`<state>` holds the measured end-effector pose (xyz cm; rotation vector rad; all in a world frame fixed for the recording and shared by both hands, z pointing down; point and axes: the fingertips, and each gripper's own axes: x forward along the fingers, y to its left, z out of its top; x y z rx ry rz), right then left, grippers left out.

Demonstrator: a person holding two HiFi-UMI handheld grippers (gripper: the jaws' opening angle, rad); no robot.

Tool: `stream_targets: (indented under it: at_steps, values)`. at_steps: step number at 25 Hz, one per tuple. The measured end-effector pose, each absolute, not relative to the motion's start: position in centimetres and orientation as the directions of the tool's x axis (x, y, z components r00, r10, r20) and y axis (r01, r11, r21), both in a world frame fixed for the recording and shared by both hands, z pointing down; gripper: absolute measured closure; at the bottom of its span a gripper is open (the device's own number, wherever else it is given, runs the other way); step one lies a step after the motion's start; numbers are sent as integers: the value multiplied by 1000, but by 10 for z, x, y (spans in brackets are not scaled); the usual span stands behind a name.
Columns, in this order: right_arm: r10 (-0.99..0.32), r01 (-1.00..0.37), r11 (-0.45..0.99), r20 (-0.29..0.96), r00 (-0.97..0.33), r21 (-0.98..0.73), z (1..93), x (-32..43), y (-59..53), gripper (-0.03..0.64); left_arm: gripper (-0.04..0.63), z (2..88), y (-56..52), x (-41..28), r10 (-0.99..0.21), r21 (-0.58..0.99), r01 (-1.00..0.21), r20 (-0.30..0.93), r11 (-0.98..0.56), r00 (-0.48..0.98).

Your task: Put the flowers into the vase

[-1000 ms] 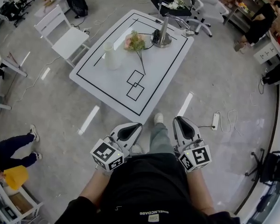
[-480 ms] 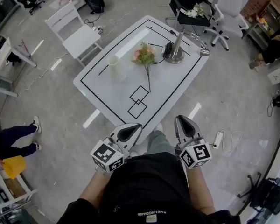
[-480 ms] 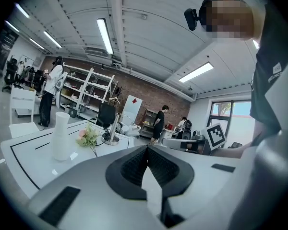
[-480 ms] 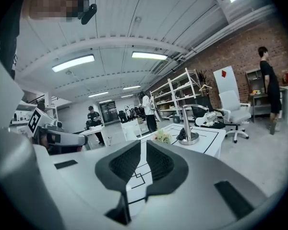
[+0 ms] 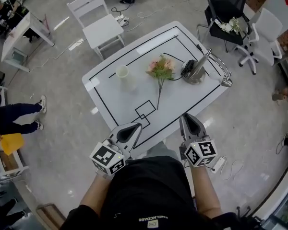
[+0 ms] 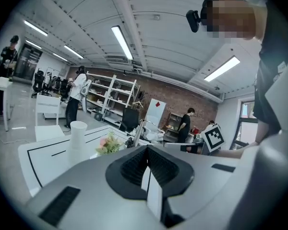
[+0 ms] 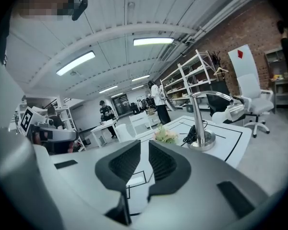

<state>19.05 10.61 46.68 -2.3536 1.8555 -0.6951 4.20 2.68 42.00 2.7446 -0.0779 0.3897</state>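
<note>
**Approach to the desk, both grippers empty**

The left gripper point(image 5: 134, 127) has its jaws closed on nothing; the right gripper point(image 5: 188, 119) has its jaws a narrow slit apart with nothing between them. Over the last second the desk point(image 5: 182, 96) has drawn in from well ahead until its near edge lies just beyond both jaw tips, so reaching can probably begin. The flowers point(image 5: 161, 68) lie flat farther ahead, between the two lines of the jaws, stems toward them and ungrasped. The white vase point(image 5: 125, 76) stands beyond the left jaws, apart from the blooms. Only the head view shows the stems; only the gripper views show the jaw gaps and the vase upright.
</note>
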Motion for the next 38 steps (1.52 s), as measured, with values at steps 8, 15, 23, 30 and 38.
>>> stream_targets:
  at_steps: [8, 15, 23, 30, 38]
  values:
    - [-913, -747, -252, 408, -28, -615, 525, 243, 54, 577, 591, 425, 1, 62, -176, 328, -289, 333, -899, 926]
    - [-877, -587, -289, 455, -155, -757, 573, 273, 8, 575, 591, 423, -20, 74, -255, 350, -370, 334, -861, 908]
    - [-818, -529, -323, 513, -260, -784, 620, 276, -38, 528, 589, 428, -48, 74, -311, 332, -420, 334, -845, 890]
    - [-758, -552, -358, 579, -299, -753, 652, 261, -66, 497, 589, 441, -61, 63, -339, 406, -450, 318, -795, 886]
    - [-706, -547, -427, 643, -295, -720, 682, 262, -82, 497, 589, 452, -59, 50, -351, 461, -462, 309, -757, 884]
